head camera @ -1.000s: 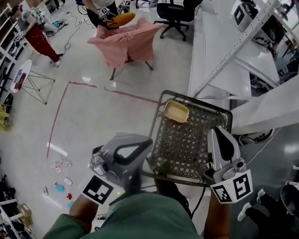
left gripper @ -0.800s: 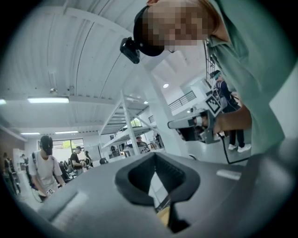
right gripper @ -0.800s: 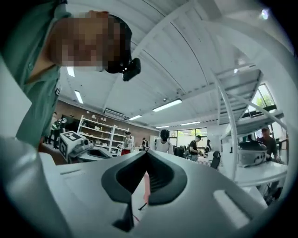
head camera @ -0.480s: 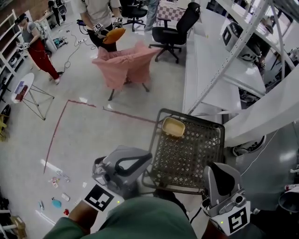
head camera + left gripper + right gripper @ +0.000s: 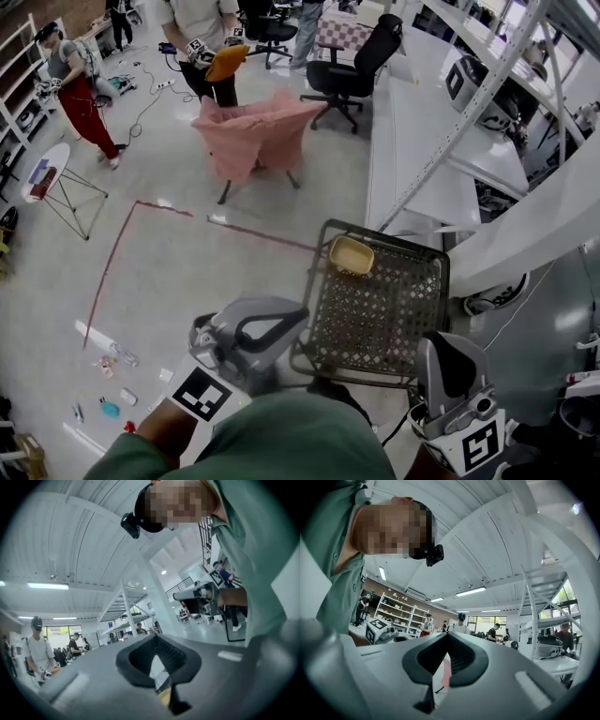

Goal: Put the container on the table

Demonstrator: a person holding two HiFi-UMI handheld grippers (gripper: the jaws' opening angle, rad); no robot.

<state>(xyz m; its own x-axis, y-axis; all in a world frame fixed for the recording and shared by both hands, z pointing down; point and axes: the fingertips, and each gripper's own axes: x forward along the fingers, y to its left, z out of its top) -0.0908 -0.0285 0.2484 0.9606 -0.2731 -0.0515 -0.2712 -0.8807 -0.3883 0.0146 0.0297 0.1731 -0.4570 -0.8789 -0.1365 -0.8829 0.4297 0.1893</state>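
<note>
Around the container [image 5: 352,254], mesh basket [image 5: 375,319] walls.

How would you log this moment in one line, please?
container: in basket, not on table | left gripper: jaws shut | right gripper: jaws shut

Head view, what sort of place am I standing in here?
Probably a lab or workshop: white metal shelving along one side, a black office chair, and red tape marking zones on the bare floor.
</note>
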